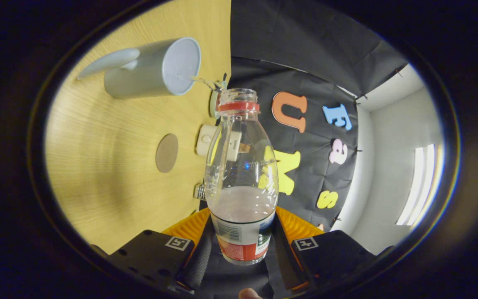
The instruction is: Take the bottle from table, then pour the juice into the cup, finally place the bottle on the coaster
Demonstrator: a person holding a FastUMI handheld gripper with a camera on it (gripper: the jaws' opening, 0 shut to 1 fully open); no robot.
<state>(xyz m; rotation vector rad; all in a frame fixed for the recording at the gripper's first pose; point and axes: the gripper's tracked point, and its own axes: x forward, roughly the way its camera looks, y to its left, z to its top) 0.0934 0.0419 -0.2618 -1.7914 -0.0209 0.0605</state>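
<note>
Between the two fingers of the hand-held gripper [242,243] stands a clear plastic bottle with a red neck ring and no cap [241,174], pinched at its labelled lower part with both fingers pressing on its sides. The view is rolled over, so the pale wooden bench [110,166] rises like a wall beside the bottle, which suggests the bottle is tipped well over for pouring. A little pale, cloudy juice lies in the lower third of the bottle. Its open mouth sits just beside the rim of a grey mug with a curved handle and a pale inside [156,68], and a thin stream seems to run from the mouth toward the mug, though it is too fine to be sure. A round brown coaster [167,153] lies on the bench nearer the fingers than the mug, well apart from it. Judging by this, the pour is the step in hand. Next the bottle must be righted, carried across to the coaster and set down upright on its middle before the fingers spread.
</note>
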